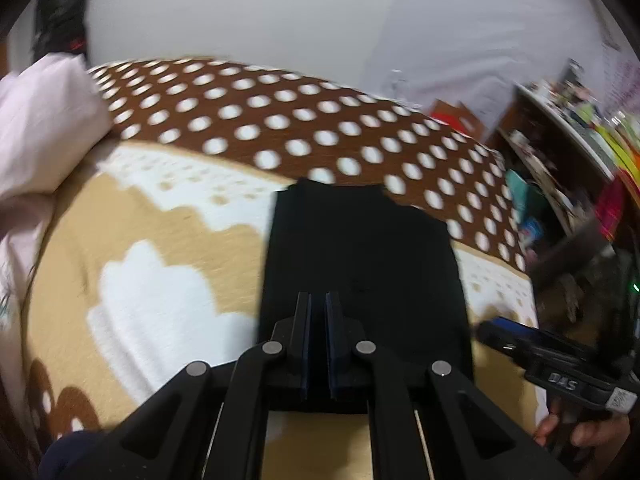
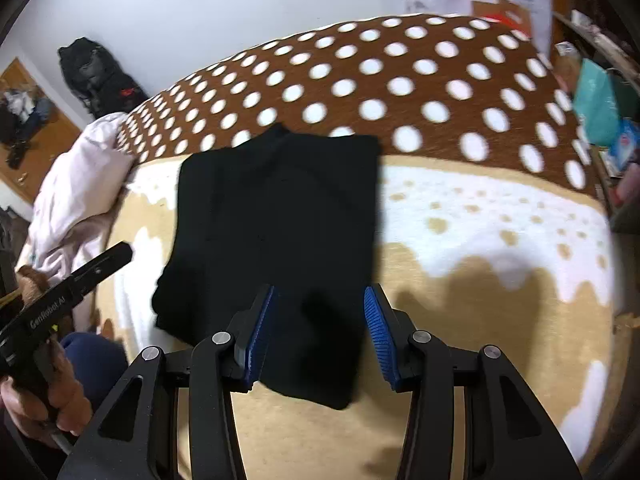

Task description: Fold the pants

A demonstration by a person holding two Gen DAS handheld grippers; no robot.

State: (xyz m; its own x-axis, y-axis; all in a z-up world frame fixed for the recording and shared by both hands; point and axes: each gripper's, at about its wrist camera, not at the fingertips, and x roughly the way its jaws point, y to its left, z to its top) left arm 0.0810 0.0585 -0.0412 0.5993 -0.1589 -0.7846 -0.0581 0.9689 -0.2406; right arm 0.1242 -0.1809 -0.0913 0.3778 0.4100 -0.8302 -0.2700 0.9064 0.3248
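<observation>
The black pants (image 1: 360,264) lie folded into a compact rectangle on the bed blanket (image 1: 160,240); they also show in the right wrist view (image 2: 280,216). My left gripper (image 1: 318,304) hovers over the near edge of the pants with its pads almost together and nothing visible between them. My right gripper (image 2: 320,308) is open, its blue pads (image 2: 264,328) spread over the near edge of the pants, holding nothing. The right gripper also shows in the left wrist view (image 1: 504,336), just right of the pants. The left gripper's body shows in the right wrist view (image 2: 100,268), left of the pants.
The blanket is tan and white near me and brown with white dots (image 2: 400,80) farther away. A pale pink pillow or quilt (image 1: 40,132) lies at the left. Cluttered shelves (image 1: 560,152) stand to the right. A black bag (image 2: 92,72) stands by the far wall.
</observation>
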